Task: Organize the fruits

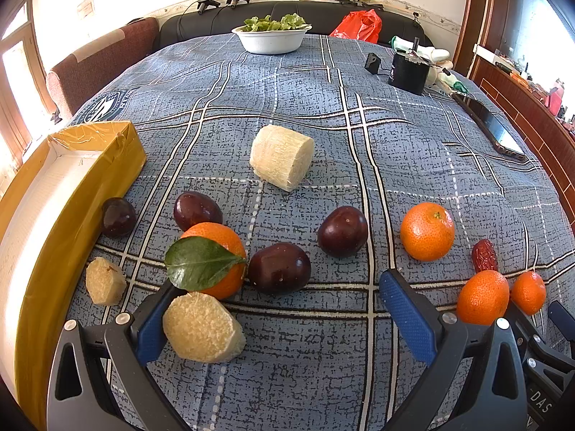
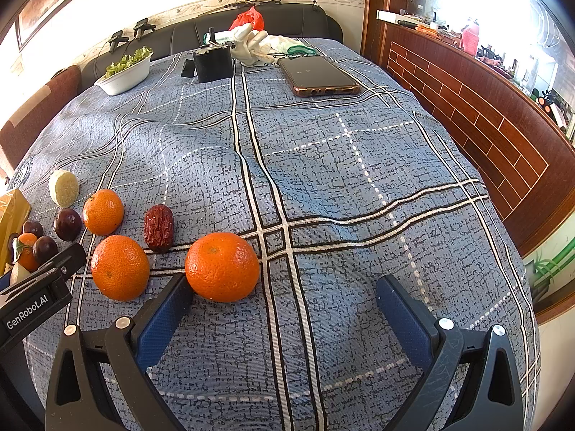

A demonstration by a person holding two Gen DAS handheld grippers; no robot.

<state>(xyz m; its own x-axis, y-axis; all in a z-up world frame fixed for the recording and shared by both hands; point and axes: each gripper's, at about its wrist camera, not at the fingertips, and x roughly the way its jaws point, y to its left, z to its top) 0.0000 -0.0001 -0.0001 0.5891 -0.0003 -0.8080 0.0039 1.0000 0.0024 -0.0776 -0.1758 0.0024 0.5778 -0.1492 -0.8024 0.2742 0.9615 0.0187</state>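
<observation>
My left gripper (image 1: pixel 280 298) stands open low over the blue checked cloth. A pale sugarcane chunk (image 1: pixel 203 328) lies against its left finger, with a leafed orange (image 1: pixel 215 258) and a dark plum (image 1: pixel 279 267) just ahead. More plums (image 1: pixel 342 231) (image 1: pixel 197 210) (image 1: pixel 118 216), two more cane pieces (image 1: pixel 281 157) (image 1: pixel 105 280), oranges (image 1: pixel 427 231) (image 1: pixel 483 296) and a red date (image 1: pixel 484 255) are scattered around. A yellow box (image 1: pixel 72 194) lies open at the left. My right gripper (image 2: pixel 284 294) is open; an orange (image 2: pixel 222 266) sits by its left fingertip.
A white bowl of greens (image 1: pixel 271 37) stands at the table's far edge, a black block (image 1: pixel 409 72), white gloves (image 2: pixel 251 45) and a phone (image 2: pixel 318 75) at the far right. A sofa and red bag (image 1: pixel 359 25) lie behind. A wooden panel (image 2: pixel 467 107) borders the right.
</observation>
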